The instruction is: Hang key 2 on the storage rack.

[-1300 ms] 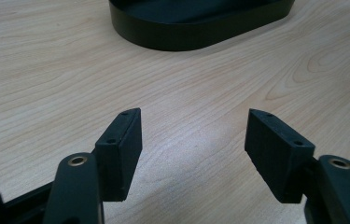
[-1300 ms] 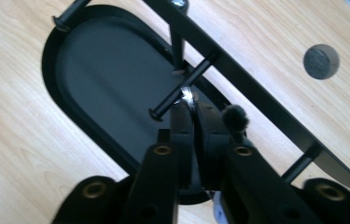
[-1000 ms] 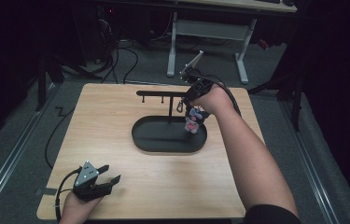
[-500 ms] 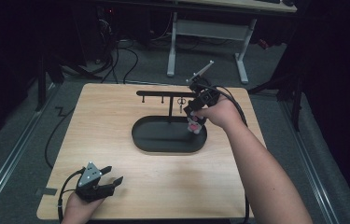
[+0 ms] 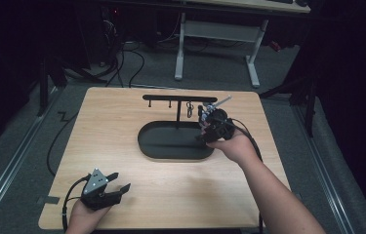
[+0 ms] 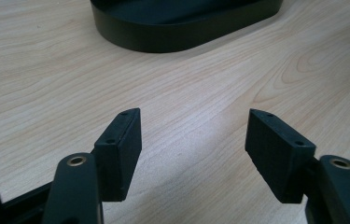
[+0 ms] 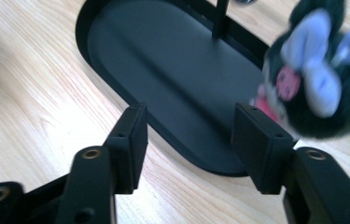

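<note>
Caller: Down and across comes the right gripper point(image 5: 204, 136)! A second ago it was up by the crossbar point(image 5: 171, 97) of the stand; now it sits lower, over the 3 o'clock end of the black oval tray point(image 5: 144, 141).

Spotter: And its jaws have just been opening. In the right gripper view they stand apart with bare tray floor between them, nothing pinched.

Caller: So where is the plush toy point(image 7: 310, 88)?

Spotter: Loose of the claw. It's a dark, furry thing with a pale bow and a pink spot, blurred, at 2 o'clock from the jaws in that view. It sits just outside the right-hand jaw, over the tray's far rim. Whether it hangs from something or rests, I cannot tell.

Caller: From the high view the hand covers most of it. What about the stand?

Spotter: Its post rises from the tray's 12 o'clock edge, with the crossbar level on top. A small metal ring point(image 5: 189, 108) dangles from the bar, just beside the gripper at its 11 o'clock.

Caller: And the left gripper point(image 5: 121, 180)?

Spotter: It hasn't budged. It's parked at 7 o'clock on the wooden table point(image 5: 122, 122), well apart from the tray, claw spread wide. Between its pads you see plain wood grain, and the tray's wall lies up at 12 o'clock in its own view.
</note>
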Demonstrator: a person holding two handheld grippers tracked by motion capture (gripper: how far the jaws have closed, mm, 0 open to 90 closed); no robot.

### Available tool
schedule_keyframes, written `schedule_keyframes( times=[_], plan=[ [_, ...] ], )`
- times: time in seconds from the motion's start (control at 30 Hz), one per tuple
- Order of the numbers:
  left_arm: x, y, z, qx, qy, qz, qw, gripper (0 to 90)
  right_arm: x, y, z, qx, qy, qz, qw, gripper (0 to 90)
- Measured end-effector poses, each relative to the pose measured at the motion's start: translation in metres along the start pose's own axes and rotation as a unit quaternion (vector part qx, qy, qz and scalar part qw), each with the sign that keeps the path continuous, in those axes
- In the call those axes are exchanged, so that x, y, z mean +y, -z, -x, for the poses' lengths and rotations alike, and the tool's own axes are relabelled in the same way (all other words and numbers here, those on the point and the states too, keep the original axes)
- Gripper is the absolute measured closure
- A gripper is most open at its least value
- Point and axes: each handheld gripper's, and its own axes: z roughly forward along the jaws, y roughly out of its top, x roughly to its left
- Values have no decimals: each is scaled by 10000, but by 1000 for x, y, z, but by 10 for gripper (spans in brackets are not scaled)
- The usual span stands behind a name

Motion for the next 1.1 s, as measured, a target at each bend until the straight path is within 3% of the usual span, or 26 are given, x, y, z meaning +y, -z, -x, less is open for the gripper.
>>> schedule_keyframes(
  times=[0.17,0.23,0.37,0.53,0.8,0.87,0.93,1.1],
  plan=[
    [0,0,1,-46,55,15,10000,366,-38,-14,-10,-151,-75,372,9992,392],
    [0,0,0,-68,91,32,9999,365,-55,-20,-16,-251,21,567,9981,366],
    [0,-2,3,-55,62,-6,10000,365,-89,-30,-25,-330,-43,894,9954,361],
    [1,-1,8,-92,22,11,10000,365,-130,-35,-26,-368,-374,1450,9880,332],
    [4,-3,20,-188,-7,43,9998,363,-197,-32,-22,-638,-600,2039,9751,263],
    [4,-6,23,-217,54,52,9997,363,-211,-28,-20,-552,-767,2142,9722,220],
    [5,-7,25,-241,39,37,9997,363,-219,-24,-18,-398,-869,2256,9695,200],
    [5,-12,31,-233,-43,-36,9997,358,-222,-24,-16,-512,-768,2291,9690,200]
  ],
)
